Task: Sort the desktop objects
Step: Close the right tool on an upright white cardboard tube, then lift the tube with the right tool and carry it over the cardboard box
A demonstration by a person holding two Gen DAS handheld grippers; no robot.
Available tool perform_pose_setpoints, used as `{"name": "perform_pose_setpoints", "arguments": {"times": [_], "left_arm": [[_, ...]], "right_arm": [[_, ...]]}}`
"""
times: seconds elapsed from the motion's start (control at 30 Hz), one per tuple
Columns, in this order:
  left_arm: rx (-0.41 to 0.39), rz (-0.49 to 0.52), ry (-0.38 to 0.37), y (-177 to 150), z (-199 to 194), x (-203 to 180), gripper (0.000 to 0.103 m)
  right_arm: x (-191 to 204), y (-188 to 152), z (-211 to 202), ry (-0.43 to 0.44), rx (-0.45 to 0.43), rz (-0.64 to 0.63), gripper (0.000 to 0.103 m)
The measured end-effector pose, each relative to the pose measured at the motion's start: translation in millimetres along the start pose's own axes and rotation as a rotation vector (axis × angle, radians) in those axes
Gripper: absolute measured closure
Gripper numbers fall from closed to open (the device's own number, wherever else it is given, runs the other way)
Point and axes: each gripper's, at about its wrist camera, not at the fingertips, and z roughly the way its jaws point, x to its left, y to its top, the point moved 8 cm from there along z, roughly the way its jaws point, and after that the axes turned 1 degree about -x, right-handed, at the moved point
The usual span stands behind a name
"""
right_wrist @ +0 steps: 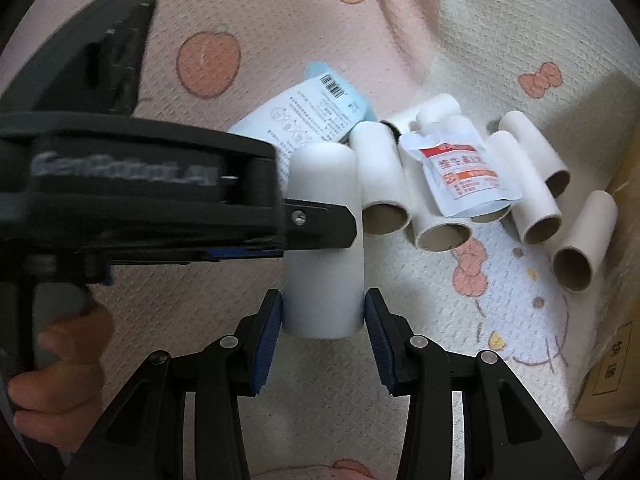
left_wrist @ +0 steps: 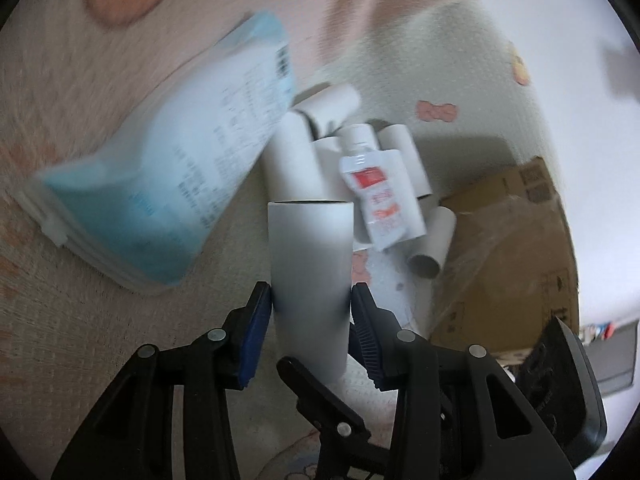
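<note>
Two grippers meet on one white cardboard tube [right_wrist: 323,240] above a soft quilted cloth [right_wrist: 280,40] printed with peaches, bows and small flowers. At the right edge of the cloth lies a brown cardboard box [left_wrist: 516,248], partly covered with clear film. On the left side of the left wrist view rests a pale blue and white pouch [left_wrist: 160,168] with printed text and a barcode; it looks blurred there. Between the pouch and the box lies a heap of other white tubes [right_wrist: 536,184], some side by side, some crossing, with their open brown ends facing the right wrist camera. On top of this heap lies a small white sachet [right_wrist: 460,168] with a red label and a round cap. The held tube is raised above the cloth, near the heap but apart from it. The left gripper [left_wrist: 311,300] presses its blue pads on both sides of the tube, about at its middle. The right gripper [right_wrist: 323,312] has its blue pads on the lower end of the same tube, one on each side, so it grips the tube too. A hand [right_wrist: 56,364] holds the left gripper's handle at the lower left of the right wrist view.
</note>
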Motion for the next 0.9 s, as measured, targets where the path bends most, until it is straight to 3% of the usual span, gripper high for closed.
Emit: {"name": "perform_pose_setpoints", "arguments": {"times": [0.4, 0.6, 0.9], "left_arm": [[-0.153, 0.210, 0.030, 22, -35, -51, 0.058], [-0.186, 0.253, -0.016, 32, -44, -79, 0.058], [-0.203, 0.307, -0.078, 38, -44, -122, 0.058]], "right_arm": [[-28, 32, -43, 0.025, -0.124, 0.074, 0.063], [-48, 58, -62, 0.000, -0.199, 0.079, 0.063], [-80, 68, -86, -0.071, -0.258, 0.103, 0.063]]}}
